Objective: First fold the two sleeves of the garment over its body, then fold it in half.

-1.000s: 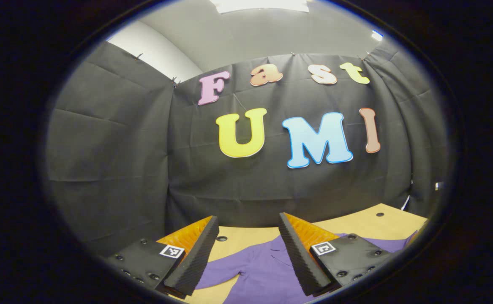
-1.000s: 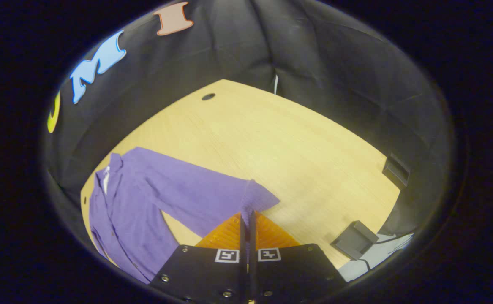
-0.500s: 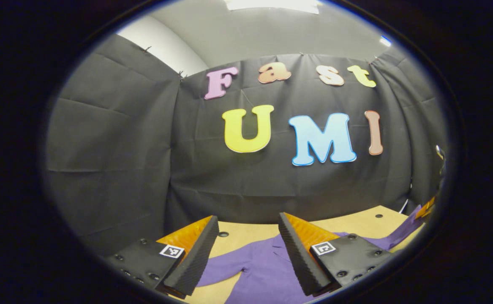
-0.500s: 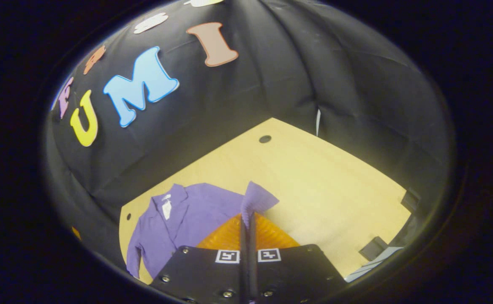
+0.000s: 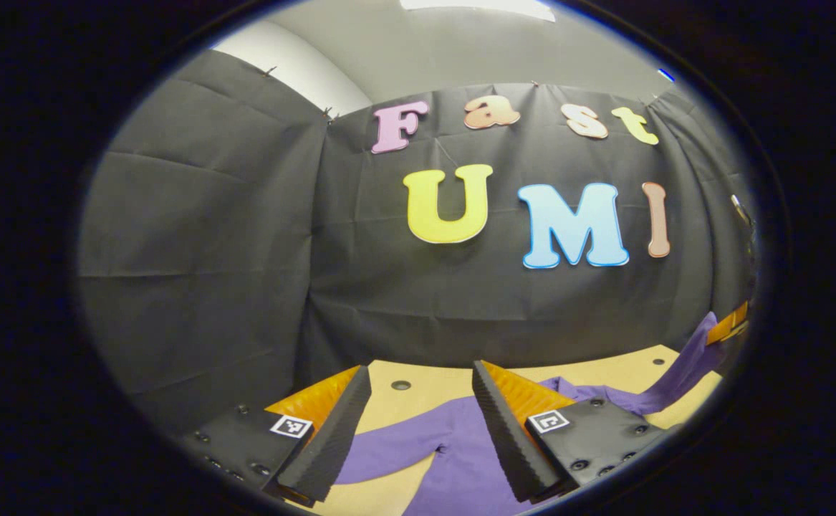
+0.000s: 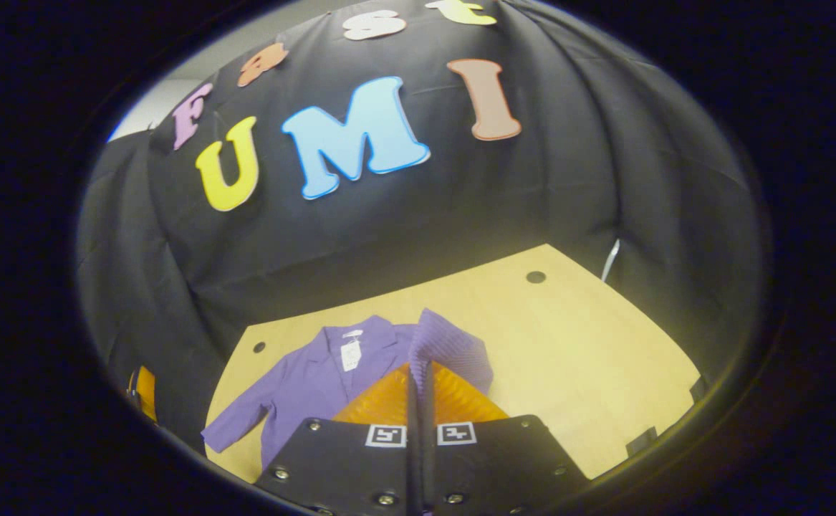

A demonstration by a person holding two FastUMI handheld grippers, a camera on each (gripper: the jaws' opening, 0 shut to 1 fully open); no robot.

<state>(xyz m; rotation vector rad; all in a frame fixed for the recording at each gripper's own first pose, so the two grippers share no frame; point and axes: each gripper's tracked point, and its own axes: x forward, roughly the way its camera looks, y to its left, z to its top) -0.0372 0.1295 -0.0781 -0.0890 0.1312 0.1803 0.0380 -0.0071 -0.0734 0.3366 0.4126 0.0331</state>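
Right gripper (image 6: pixel 420 373) jaws are pinching the purple cloth shirt's (image 6: pixel 310 380) sleeve cuff (image 6: pixel 450 344) above the light wooden tabletop (image 6: pixel 575 358). Left gripper (image 5: pixel 418 419) jaws are standing open over the shirt, not touching.

Light comes from overhead: in the left gripper view a bright ceiling panel (image 5: pixel 476 6) sits at the very top, blown out to plain white, and the pale ceiling around it is evenly lit. The black cloth wall (image 5: pixel 195 251) soaks up light and reads dim, its creases showing only as soft grey lines. In the right gripper view the desk (image 6: pixel 589 358) is the brightest surface, warm and slightly glaring toward the right, with no hard shadows on it. Both views bend strongly at the rim, where straight edges curve and brightness falls off. Focus seems fairly sharp mid-frame, perhaps softer at the edges.
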